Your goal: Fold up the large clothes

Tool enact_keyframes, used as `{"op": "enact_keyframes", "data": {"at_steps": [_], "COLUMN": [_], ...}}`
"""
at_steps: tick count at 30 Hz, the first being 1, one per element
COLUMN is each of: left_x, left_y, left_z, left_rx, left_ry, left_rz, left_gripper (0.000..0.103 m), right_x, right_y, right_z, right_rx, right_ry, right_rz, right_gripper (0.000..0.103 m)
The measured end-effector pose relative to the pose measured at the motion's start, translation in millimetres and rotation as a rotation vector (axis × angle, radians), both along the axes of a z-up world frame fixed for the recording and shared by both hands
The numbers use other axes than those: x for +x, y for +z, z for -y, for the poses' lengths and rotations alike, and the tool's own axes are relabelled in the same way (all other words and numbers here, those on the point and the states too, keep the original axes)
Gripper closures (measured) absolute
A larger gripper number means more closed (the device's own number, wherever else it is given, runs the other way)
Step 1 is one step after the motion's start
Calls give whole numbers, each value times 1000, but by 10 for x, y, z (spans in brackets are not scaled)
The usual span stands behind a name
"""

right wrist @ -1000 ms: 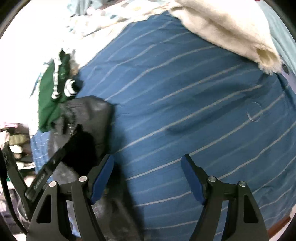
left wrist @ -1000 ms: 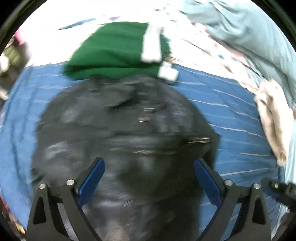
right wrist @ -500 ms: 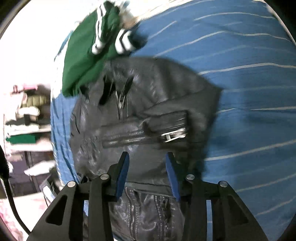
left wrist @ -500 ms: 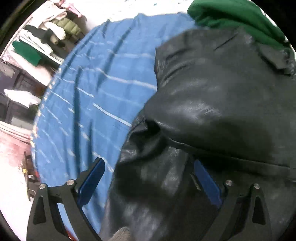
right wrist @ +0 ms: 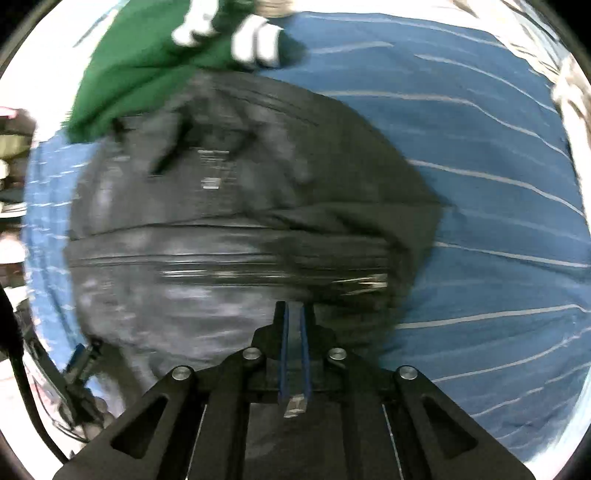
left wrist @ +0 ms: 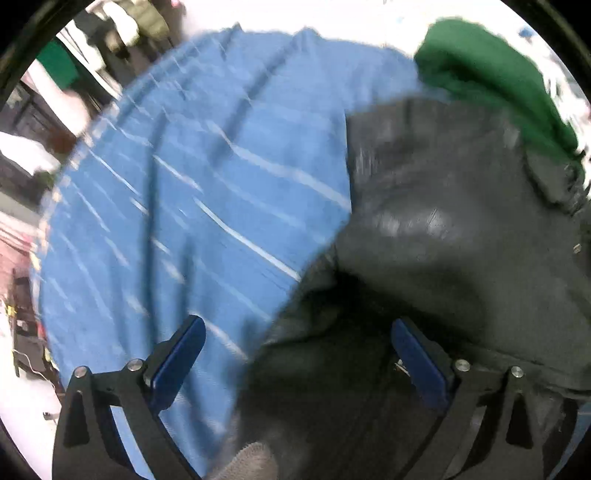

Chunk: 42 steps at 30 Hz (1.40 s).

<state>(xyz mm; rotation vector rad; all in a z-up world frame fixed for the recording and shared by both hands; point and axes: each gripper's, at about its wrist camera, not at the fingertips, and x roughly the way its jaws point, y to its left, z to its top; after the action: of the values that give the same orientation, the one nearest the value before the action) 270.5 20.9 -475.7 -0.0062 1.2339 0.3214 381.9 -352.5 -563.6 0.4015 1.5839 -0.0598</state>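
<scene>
Black jacket: it lies on the blue striped bedsheet, its far edge touching the green garment with the white-banded cuffs. In the right view its long axis runs left to right across the frame, with a zipper line and a fold following that axis just beyond my right tongs. Both views are blurred by motion, so I cannot tell which end is the collar.

Compared with half a second ago, my right tongs have closed: the two blue pads, then set apart over the jacket, now stand nearly together with a strip of dark jacket material pinched between them. The jacket also fills more of the right view than before, and the buckle seen earlier is smeared to a bright streak.

My left tongs remain wide apart as before, holding nothing. The left pad hangs over bare bedsheet, the right pad over the jacket, so the jacket's edge passes between them. In this view the jacket fills the right side, and its edge slants from upper right to lower middle. The green garment sits at its far upper end.

A shelf of clothes shows beyond the bed at upper left.
</scene>
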Motion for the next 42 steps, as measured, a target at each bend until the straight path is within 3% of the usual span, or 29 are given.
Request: {"op": "enact_keyframes", "data": {"at_steps": [3,5,8,11,22,32,35,37,38,42], "left_x": [170,380,707,804,777,745,659,535,479,45], "left_y": [320,303,-58,-345,-394,-268,-103,38,87,312], "left_z": [130,234,295,253,199,301,384,512,576,1019], "left_rx": [18,38,117,107,67,135,168,218,244,402], "left_ry": [-25,-44,-63,-60,-59,-28,-23,-16,-16,3], "left_rz": [48,49,-34,-99,-91,-88,-73,-57,-54,-48], "left_gripper": [0,0,0,0,0,0,0,0,0,0], "right_x": [80,97,128,152,208,138,135,47,0,-281], "right_y": [-103,-307,-630,-768,-824,-822,-666,-468,-389,-80], "right_z": [-269,-428,-568,-589,-485,-377,-224,-45,35,505], "right_rx": [43,49,10,-7,25,87,176,245,270,299], "right_ry": [31,37,49,33,-2,3,-10,-26,-33,-51], "right_rz": [-17,-48,-90,-99,-134,-149,-116,-59,-36,36], "right_gripper": [95,95,95,96,98,97,77,38,34,33]}}
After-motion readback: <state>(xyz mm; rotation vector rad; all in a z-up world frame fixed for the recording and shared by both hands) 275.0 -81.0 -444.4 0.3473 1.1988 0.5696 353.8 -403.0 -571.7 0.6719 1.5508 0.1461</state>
